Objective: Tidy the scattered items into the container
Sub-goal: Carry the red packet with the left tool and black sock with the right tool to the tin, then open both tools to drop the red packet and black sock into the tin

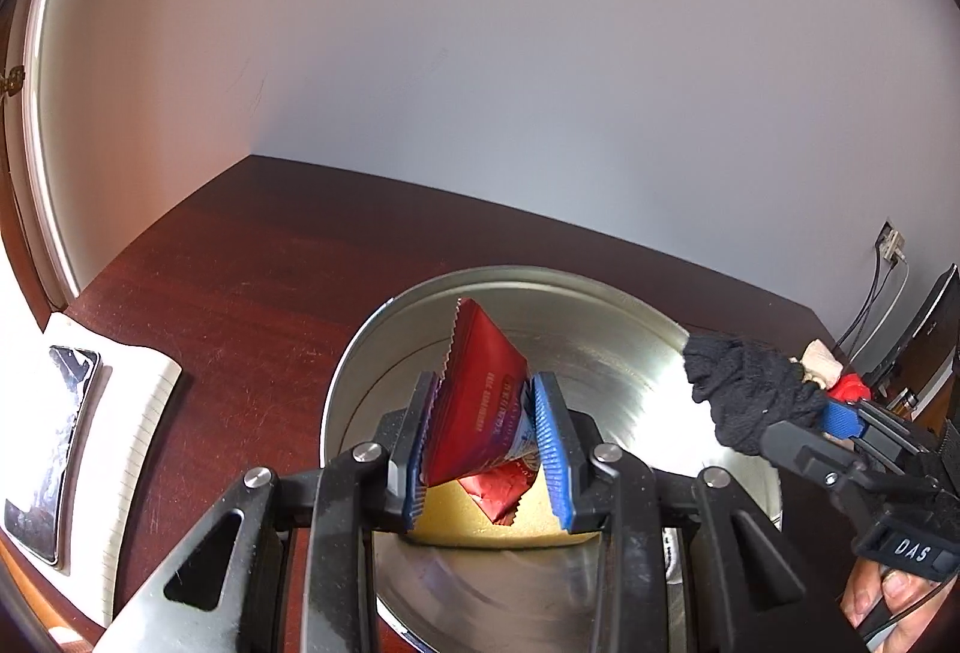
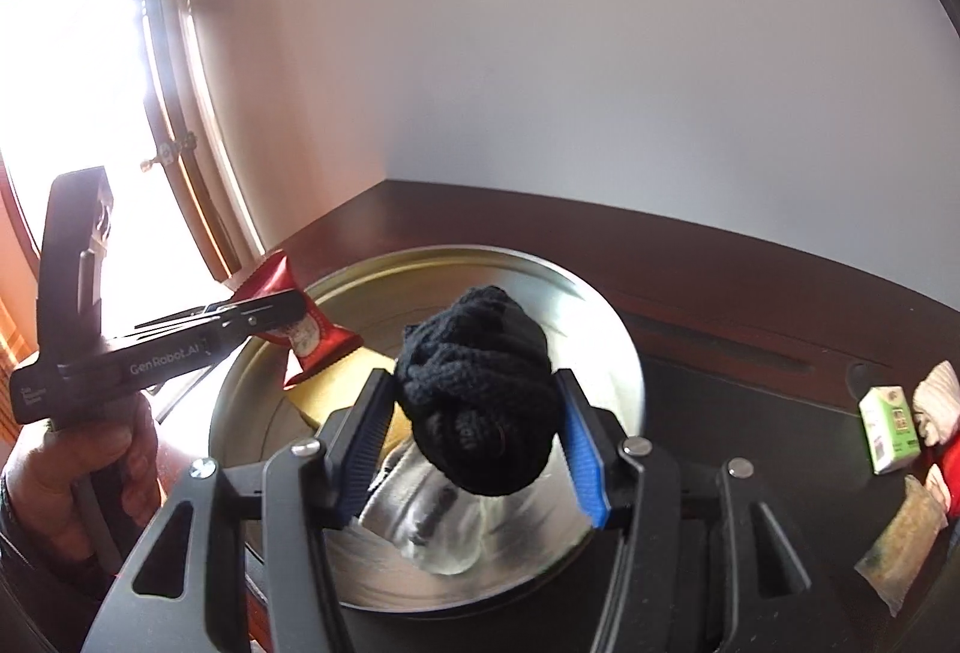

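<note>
A round metal tin sits on the dark wooden table, also in the right wrist view. My left gripper is shut on a red snack packet and holds it over the tin; it also shows in the right wrist view. My right gripper is shut on a black knitted ball above the tin; that ball shows at the right of the left wrist view. Inside the tin lie a yellow flat item, another red packet and a pale cloth.
A notepad with a phone lies at the table's left. A small green-white carton, a white-red item and a greenish pouch lie right of the tin. A wall stands behind, a bright window at left.
</note>
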`<state>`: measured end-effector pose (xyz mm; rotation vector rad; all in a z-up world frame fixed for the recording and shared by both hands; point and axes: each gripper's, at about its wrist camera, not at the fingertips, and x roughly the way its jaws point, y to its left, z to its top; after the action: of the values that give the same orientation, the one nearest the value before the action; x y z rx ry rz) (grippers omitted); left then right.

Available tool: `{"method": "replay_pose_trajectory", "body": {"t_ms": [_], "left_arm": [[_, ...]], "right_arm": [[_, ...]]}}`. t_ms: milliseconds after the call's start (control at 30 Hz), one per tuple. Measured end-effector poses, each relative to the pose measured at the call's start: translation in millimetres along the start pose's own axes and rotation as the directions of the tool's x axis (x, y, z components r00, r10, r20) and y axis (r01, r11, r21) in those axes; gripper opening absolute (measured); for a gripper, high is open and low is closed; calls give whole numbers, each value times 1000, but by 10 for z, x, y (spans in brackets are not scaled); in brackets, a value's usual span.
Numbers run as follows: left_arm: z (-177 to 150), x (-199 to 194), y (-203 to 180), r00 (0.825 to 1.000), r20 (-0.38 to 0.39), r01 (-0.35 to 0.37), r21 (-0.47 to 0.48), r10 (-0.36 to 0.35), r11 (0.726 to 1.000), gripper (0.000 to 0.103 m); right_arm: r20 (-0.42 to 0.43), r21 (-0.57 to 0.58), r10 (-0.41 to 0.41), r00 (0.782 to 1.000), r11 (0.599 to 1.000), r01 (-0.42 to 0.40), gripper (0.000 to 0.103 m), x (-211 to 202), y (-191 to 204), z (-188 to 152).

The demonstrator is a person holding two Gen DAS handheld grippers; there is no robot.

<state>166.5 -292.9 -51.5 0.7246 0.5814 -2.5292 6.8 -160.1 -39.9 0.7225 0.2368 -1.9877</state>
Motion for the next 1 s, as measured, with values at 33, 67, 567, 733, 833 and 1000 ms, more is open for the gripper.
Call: {"method": "replay_pose_trajectory", "body": {"t_ms": [33, 67, 567, 733, 833, 1000], "left_arm": [[1, 27, -29, 1000, -4, 1, 2, -1, 1000, 34], [1, 55, -59, 1000, -8, 2, 4, -2, 1000, 34], [-45, 10, -117, 1000, -18, 1, -1, -1, 1000, 54], [-20, -33, -202, 1000, 23, -9, 18, 9, 1000, 80], [-15, -37, -316, 1000, 22, 7, 36, -7, 999, 80], [-5, -44, -507, 999, 20, 33, 64, -34, 997, 80]], "right_arm": [[-5, -2, 2, 1000, 1000, -2, 55, 30, 12, -4], [-10, -4, 4, 1000, 1000, -4, 55, 59, 24, -7], [32, -4, 33, 999, 999, -33, 68, 31, 88, -39], [70, 23, 18, 997, 1000, -20, 76, -152, -1, -92], [85, 51, 5, 996, 999, -10, 76, -275, -101, -146], [115, 99, -32, 993, 995, 20, 83, -479, -282, -235]]}}
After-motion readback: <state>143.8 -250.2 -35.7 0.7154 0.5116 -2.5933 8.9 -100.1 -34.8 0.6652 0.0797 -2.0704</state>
